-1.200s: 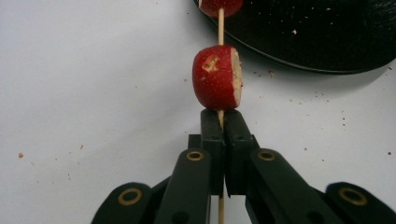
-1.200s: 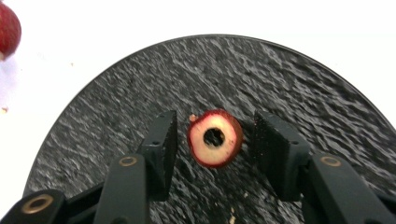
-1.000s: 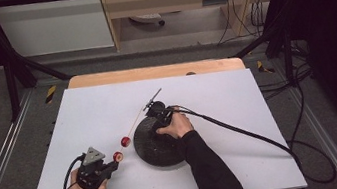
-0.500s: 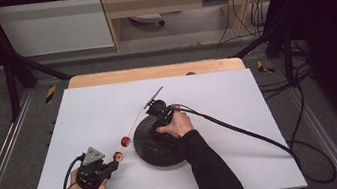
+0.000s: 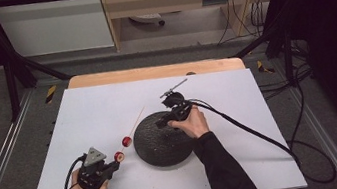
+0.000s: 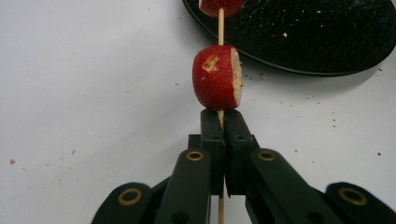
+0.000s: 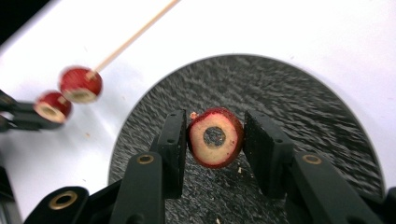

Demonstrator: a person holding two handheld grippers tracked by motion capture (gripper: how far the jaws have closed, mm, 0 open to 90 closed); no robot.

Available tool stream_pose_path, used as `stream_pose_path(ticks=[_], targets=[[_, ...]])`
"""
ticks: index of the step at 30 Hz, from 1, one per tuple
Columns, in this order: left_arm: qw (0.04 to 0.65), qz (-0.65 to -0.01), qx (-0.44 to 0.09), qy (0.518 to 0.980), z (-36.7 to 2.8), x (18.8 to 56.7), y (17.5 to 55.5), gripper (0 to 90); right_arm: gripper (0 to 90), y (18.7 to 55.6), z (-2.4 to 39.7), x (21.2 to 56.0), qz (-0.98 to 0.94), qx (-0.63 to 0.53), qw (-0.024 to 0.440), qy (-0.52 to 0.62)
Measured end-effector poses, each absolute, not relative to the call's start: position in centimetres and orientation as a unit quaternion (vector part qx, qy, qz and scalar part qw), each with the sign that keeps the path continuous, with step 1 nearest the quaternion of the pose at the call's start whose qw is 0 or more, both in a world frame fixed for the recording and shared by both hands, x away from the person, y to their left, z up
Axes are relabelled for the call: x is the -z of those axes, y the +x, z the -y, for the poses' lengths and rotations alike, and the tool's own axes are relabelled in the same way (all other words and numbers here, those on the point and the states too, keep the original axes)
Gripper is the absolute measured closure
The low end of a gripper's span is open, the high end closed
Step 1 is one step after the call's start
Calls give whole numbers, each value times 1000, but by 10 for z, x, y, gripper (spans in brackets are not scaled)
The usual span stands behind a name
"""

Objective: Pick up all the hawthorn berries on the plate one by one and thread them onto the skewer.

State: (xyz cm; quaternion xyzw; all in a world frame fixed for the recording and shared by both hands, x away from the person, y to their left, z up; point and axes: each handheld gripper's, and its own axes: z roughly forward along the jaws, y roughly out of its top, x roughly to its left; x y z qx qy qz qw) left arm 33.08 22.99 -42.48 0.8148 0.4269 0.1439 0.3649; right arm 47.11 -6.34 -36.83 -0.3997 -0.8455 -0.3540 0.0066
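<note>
Two red fruit pieces already sit threaded on the wooden skewer, whose butt end the left hand-held gripper clamps tight and low over the white bench. A third cored piece is pinched between the jaws of the right hand-held gripper, lifted above the dark plate. Step in hand: carrying it to the free tip; next, line the core hole up with that tip, with open bench beyond.

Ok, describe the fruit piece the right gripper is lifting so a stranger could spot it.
Find the round black textured plate on the white table. Above it, between the right gripper jaws, sits a red-skinned fruit ring with a cored hole; unlike its neighbours, it isn't on the wooden skewer.
</note>
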Motion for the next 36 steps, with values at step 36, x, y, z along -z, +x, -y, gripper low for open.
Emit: stream_pose_path(ticks=[36], targets=[[383,-387,-130,829,-183,421,306,882,611,435,146,389,568,650,16,-505]])
